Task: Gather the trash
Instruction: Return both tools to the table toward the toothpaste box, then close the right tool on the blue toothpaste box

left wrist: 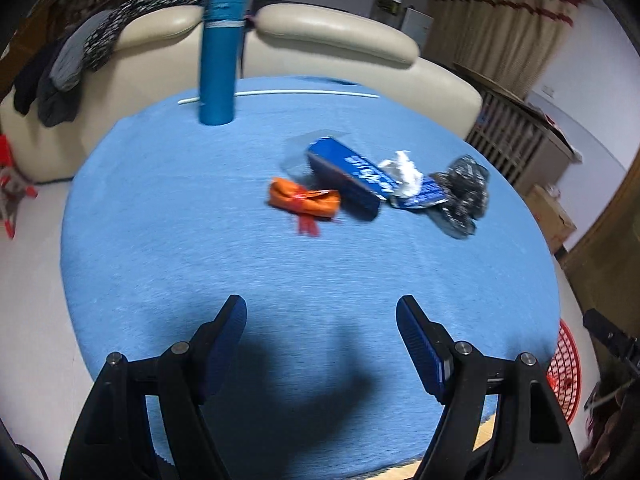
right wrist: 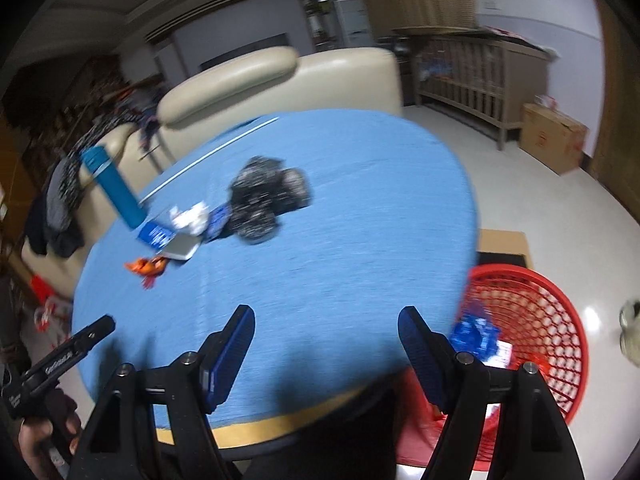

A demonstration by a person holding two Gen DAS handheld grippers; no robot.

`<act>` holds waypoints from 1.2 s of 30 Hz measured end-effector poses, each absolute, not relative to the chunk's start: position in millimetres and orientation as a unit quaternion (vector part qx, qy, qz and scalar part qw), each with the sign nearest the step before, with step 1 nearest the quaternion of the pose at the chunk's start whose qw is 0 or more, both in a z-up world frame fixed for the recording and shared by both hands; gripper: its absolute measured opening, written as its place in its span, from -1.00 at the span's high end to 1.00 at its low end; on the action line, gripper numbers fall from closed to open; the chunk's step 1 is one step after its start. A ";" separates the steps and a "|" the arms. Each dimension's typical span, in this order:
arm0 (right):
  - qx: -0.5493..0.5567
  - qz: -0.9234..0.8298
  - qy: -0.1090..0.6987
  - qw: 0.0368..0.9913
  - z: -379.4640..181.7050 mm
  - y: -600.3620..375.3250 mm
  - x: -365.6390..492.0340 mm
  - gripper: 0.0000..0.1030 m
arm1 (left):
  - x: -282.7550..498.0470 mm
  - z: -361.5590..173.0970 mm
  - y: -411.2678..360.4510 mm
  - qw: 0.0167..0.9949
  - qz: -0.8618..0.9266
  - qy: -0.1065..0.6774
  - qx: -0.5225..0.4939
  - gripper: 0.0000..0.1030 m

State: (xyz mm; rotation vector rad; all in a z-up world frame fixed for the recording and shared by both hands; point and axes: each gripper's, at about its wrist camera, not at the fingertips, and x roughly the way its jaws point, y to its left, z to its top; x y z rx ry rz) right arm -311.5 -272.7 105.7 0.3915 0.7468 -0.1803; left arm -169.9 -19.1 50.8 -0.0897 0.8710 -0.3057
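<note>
Trash lies on the round blue table [left wrist: 180,240]: an orange wrapper [left wrist: 303,199], a blue box [left wrist: 346,172], a crumpled white tissue [left wrist: 405,174] and a crumpled black bag [left wrist: 464,192]. The right wrist view shows the same pile: the orange wrapper [right wrist: 147,267], the blue box [right wrist: 158,235], the tissue [right wrist: 188,217] and the black bag [right wrist: 266,196]. My left gripper [left wrist: 321,314] is open and empty over the table's near side. My right gripper [right wrist: 326,324] is open and empty above the near edge. A red mesh basket [right wrist: 536,320] on the floor holds a blue wrapper [right wrist: 476,332].
A tall blue bottle [left wrist: 220,56] stands at the table's far side, with a white straw [left wrist: 288,93] lying behind it. A cream sofa [left wrist: 332,28] with clothes on it is behind the table. A wooden crib [right wrist: 480,68] and a cardboard box [right wrist: 552,140] stand at the right.
</note>
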 end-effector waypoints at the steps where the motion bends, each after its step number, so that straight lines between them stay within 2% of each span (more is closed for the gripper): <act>1: 0.183 -0.079 0.365 0.909 105.8 -265.5 -308.0 -0.50 | -169.7 50.3 -15.4 0.895 -0.145 0.420 -0.048 -0.51; 12: 0.093 0.072 0.408 0.905 97.4 -170.8 -221.4 -0.50 | -159.3 37.4 6.3 0.896 -0.119 0.424 -0.062 -0.51; 21: 0.019 0.145 0.407 0.902 107.2 -121.1 -133.1 -0.50 | -145.1 30.3 16.5 0.893 -0.111 0.430 -0.065 -0.51; 28: -0.007 0.154 0.419 0.895 89.3 -109.3 -72.5 -0.48 | -132.7 27.1 17.2 0.891 -0.110 0.436 -0.062 -0.51; 29: -0.011 0.155 0.424 0.892 84.5 -108.8 -65.2 -0.36 | -130.7 26.8 16.9 0.891 -0.109 0.437 -0.062 -0.51; 30: -0.015 0.155 0.429 0.890 80.4 -109.0 -59.4 -0.13 | -127.8 26.3 16.2 0.890 -0.109 0.438 -0.062 -0.51; 32: -0.016 0.153 0.430 0.890 75.4 -112.6 -50.8 -0.01 | -123.6 25.8 14.6 0.889 -0.109 0.440 -0.061 -0.51; 36: 0.007 0.160 0.427 0.890 77.4 -125.4 -49.6 0.05 | -113.3 24.6 5.6 0.886 -0.114 0.445 -0.055 -0.51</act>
